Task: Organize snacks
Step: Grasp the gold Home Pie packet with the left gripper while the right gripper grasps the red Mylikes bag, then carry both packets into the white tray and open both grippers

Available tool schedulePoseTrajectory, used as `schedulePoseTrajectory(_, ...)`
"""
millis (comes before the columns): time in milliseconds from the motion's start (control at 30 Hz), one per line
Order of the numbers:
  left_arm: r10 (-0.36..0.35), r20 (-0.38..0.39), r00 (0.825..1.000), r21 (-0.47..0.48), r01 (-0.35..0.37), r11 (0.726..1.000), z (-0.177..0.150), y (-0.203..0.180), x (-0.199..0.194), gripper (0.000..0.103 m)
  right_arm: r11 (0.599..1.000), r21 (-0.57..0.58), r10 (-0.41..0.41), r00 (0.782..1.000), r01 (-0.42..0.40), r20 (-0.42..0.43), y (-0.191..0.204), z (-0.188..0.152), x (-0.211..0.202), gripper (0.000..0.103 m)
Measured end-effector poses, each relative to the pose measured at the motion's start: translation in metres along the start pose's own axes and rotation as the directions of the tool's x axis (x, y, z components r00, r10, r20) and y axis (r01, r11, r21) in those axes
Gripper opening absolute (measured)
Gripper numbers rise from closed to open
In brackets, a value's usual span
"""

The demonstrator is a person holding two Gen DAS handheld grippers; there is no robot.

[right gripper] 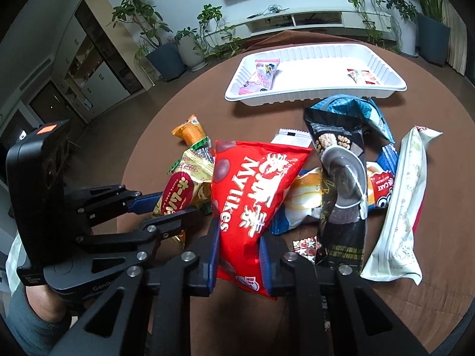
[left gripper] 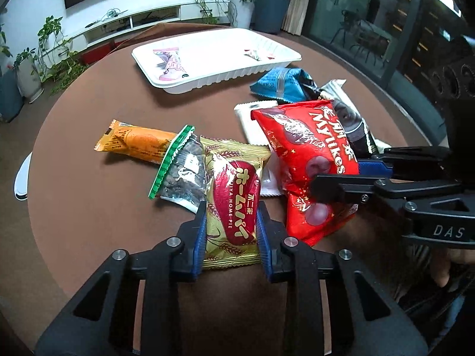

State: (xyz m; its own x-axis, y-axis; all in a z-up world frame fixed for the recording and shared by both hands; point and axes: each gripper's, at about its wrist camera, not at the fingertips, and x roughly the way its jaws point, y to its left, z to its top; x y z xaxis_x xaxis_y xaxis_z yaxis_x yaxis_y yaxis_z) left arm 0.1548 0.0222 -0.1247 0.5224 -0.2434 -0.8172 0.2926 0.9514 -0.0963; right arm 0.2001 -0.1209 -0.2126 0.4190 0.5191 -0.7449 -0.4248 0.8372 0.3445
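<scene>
In white ribbed plastic tray, upper centre: two small packets. On brown counter: about eight. Left gripper fingers clamp gold foil pie packet; right gripper fingers clamp red Mylikes bag, centre frame.

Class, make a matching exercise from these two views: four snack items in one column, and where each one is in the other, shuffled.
Items:
1. gold Home Pie packet
2. red Mylikes bag
3. pink candy packet
4. orange wrapped bar

Places:
A. lying on the brown table
B. in the right tool
C. in the white plastic tray
D. in the left tool

Pairs: 1-D, 2-B, 3-C, 4-A
</scene>
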Motion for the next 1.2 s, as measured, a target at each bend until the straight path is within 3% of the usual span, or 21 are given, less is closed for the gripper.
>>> schedulePoseTrajectory(467,-0.079,0.096,0.992,-0.108,0.090,0.990,-0.004,0.009,-0.033,0.027,0.995,0.047,0.082,0.996,-0.084,0.042,-0.002,0.004,-0.022,0.024)
schedulePoseTrajectory(867,-0.186,0.166,0.969,-0.184,0.215,0.959,0.018,0.020,-0.054,0.027,0.982,0.102,0.153,0.985,-0.161,0.086,-0.027,0.023,-0.053,0.024)
schedulePoseTrajectory(1200,-0.190,0.201,0.961,-0.203,0.231,0.952,0.088,0.043,-0.053,0.027,0.988,0.143,0.029,0.982,-0.056,0.188,-0.096,0.073,-0.092,0.024)
